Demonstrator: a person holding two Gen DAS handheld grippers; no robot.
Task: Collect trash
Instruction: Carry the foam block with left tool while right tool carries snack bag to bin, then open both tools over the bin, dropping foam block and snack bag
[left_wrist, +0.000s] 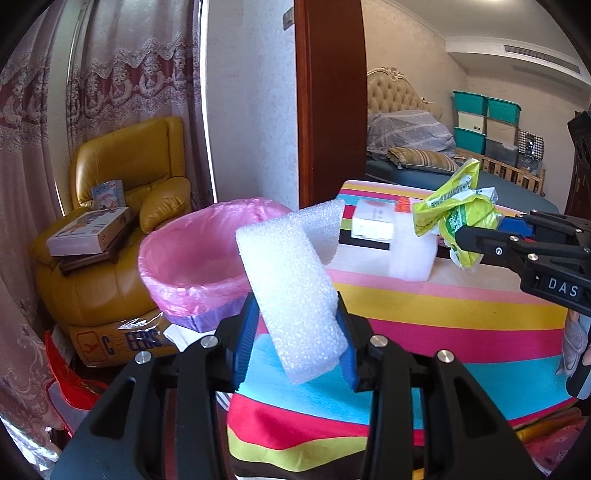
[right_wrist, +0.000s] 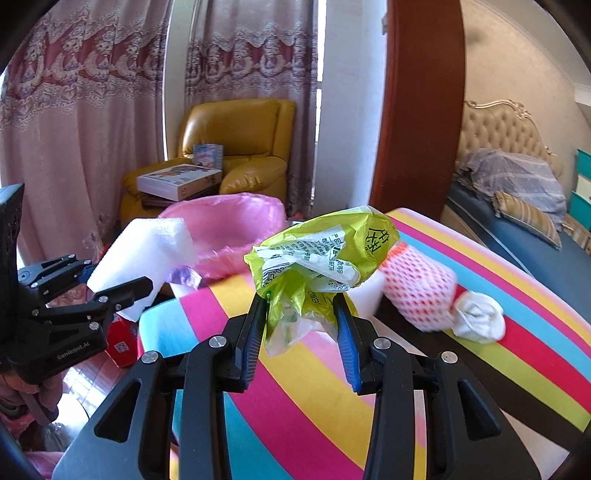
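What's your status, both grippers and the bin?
Left gripper shut on foam sheet. Right gripper shut on green wrapper. Pink-lined bin ahead, open, nothing blocking.

We hold both tools tilted a little downward. Our left tool (left_wrist: 295, 314) has its black arms and blue-padded fingers (left_wrist: 245, 332) closed on a white foam sheet (left_wrist: 291, 284). Our right tool (right_wrist: 301, 325) is likewise clamped, its blue pads pinching a crumpled yellow-green plastic wrapper (right_wrist: 314, 258). In each wrist view the other tool shows at the edge, side by side and apart.
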